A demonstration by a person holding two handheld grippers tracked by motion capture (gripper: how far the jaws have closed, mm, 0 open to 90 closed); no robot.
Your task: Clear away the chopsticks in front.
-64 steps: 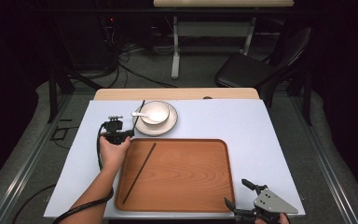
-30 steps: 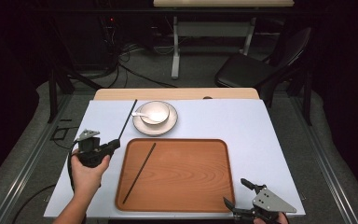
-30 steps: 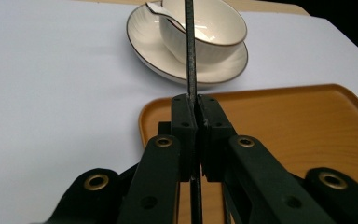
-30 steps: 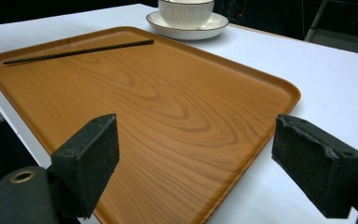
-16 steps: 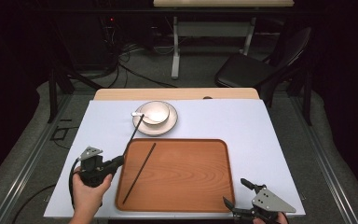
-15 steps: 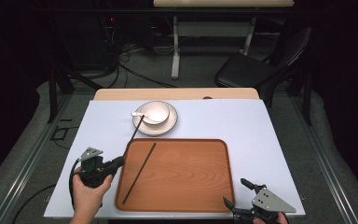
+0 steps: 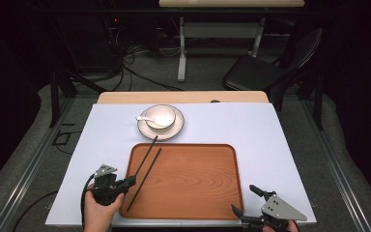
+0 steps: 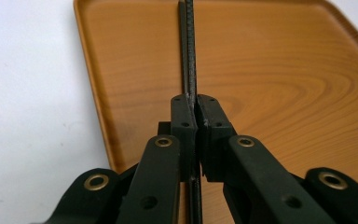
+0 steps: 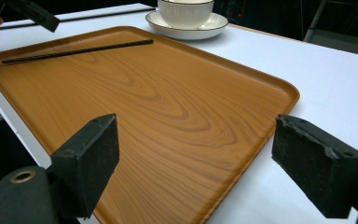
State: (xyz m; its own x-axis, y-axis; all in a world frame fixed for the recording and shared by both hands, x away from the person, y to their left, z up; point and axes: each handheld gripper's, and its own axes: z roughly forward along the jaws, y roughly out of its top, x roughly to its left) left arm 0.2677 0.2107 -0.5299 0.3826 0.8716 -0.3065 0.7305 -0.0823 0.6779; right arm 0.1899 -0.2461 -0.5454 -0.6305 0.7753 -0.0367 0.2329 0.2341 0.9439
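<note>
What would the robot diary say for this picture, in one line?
left gripper: shut on thin black chopstick | second black chopstick: on wooden tray | right gripper: open, idle

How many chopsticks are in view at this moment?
2. One chopstick lies flat on the wooden tray's left side. The other chopstick is clamped in the left gripper, angled over the tray toward the saucer.

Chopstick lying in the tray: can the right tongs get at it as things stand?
Probably yes. The right tongs are open at the tray corner, and only bare tray lies between them and the chopstick.
</note>
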